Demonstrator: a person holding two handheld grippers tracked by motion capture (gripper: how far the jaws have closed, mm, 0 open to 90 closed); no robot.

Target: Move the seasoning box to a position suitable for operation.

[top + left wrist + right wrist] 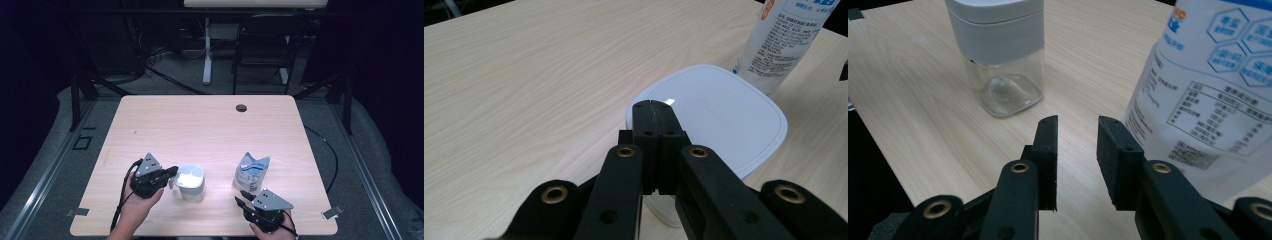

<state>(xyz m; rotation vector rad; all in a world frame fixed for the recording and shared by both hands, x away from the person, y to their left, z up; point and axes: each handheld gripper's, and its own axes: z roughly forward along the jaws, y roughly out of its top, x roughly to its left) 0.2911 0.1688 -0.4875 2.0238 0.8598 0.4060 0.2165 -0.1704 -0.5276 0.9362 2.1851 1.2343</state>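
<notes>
Currently two things sit on the light wood table (200,125): a clear jar (190,182) with a white lid (719,112), and a blue-and-white printed pouch (251,171) standing upright to its right, well apart from it

Left gripper (170,175) is held in the person's left hand (142,200), at the jar's left side. In the left gripper view its jaws are pressed flat together with nothing between them, tips right at the near edge of the lid. Cannot tell if they touch the lid or just hover over the rim. The pouch shows at the top right of that view, behind the jar

Right gripper (243,197) is near the front edge of the table, just in front of the pouch, held by the right hand (267,231). In the right gripper view its jaws stand apart with bare table between them, gripping nothing. The pouch is just beside the right-hand jaw there; whether it touches, I cannot tell. The jar stands farther back to the left in that view: white lid on top, clear glass body below, looks empty

Table also has a round cable hole (241,107) near the far edge. A dark chair (265,47) and a white desk leg (207,50) stand on the floor beyond
</notes>
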